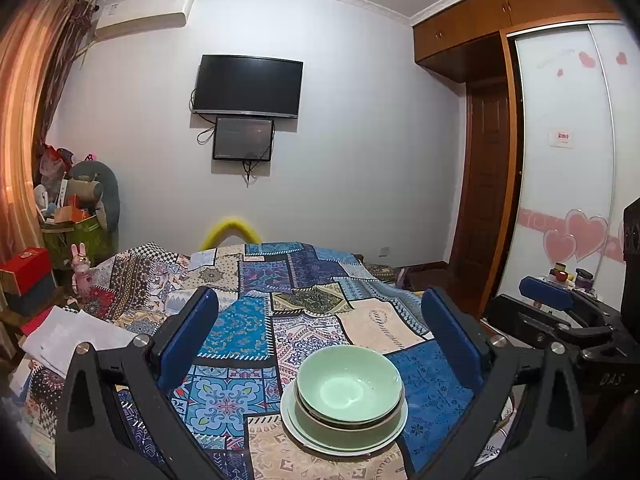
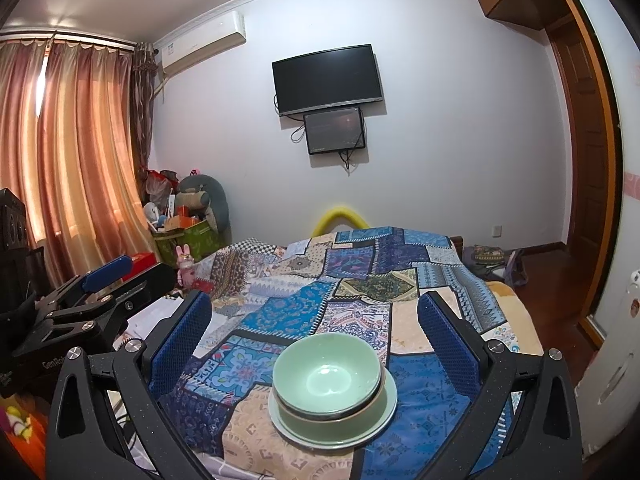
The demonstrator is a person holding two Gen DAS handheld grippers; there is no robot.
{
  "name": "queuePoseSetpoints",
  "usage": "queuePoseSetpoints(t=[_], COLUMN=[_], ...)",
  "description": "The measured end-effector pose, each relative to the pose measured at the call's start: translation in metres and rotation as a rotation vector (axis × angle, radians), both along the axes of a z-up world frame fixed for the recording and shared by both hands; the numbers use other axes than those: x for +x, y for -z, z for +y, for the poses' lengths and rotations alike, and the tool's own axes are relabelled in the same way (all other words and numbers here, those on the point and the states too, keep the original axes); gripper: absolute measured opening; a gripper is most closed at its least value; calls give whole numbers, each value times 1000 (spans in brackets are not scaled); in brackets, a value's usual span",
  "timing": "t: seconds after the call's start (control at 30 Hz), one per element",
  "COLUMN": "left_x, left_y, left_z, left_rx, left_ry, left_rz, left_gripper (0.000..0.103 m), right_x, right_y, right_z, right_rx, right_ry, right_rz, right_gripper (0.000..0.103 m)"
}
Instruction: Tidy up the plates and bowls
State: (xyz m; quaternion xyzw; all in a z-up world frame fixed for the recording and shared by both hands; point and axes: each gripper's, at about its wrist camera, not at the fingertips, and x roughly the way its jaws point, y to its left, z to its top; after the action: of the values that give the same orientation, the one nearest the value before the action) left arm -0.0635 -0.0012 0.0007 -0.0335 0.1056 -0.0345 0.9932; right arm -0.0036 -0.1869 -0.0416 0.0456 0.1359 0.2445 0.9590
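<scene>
A stack of pale green dishes sits on the patchwork cloth: a green bowl [image 1: 349,384] nested in a second bowl, on a green plate over a white plate [image 1: 294,424]. The same bowl [image 2: 327,376] and plate [image 2: 280,420] stack shows in the right wrist view. My left gripper [image 1: 320,336] is open and empty, its blue fingers [image 1: 188,340] on either side of the stack, held back from it. My right gripper [image 2: 316,340] is open and empty, likewise framing the stack. Each gripper shows at the other's frame edge.
The patchwork cloth [image 1: 248,320] covers a bed-like surface. Papers [image 1: 76,340] and a red box [image 1: 24,270] lie at the left, with a pink rabbit figure [image 1: 81,272] and a cluttered green bin [image 1: 80,232]. A wardrobe [image 1: 560,160] stands right.
</scene>
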Motion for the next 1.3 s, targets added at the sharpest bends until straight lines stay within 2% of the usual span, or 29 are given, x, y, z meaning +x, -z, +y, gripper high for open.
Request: queuePoseSetpoints(t=[1.3], left_x=[-2], left_y=[1], left_z=[1], left_rx=[-11], left_ry=[3], left_rz=[-1], left_gripper=[103], right_x=[2], right_y=[-1], right_z=[-1], right_rx=[4], right_ry=[4], right_rz=[-4], right_gripper=[103])
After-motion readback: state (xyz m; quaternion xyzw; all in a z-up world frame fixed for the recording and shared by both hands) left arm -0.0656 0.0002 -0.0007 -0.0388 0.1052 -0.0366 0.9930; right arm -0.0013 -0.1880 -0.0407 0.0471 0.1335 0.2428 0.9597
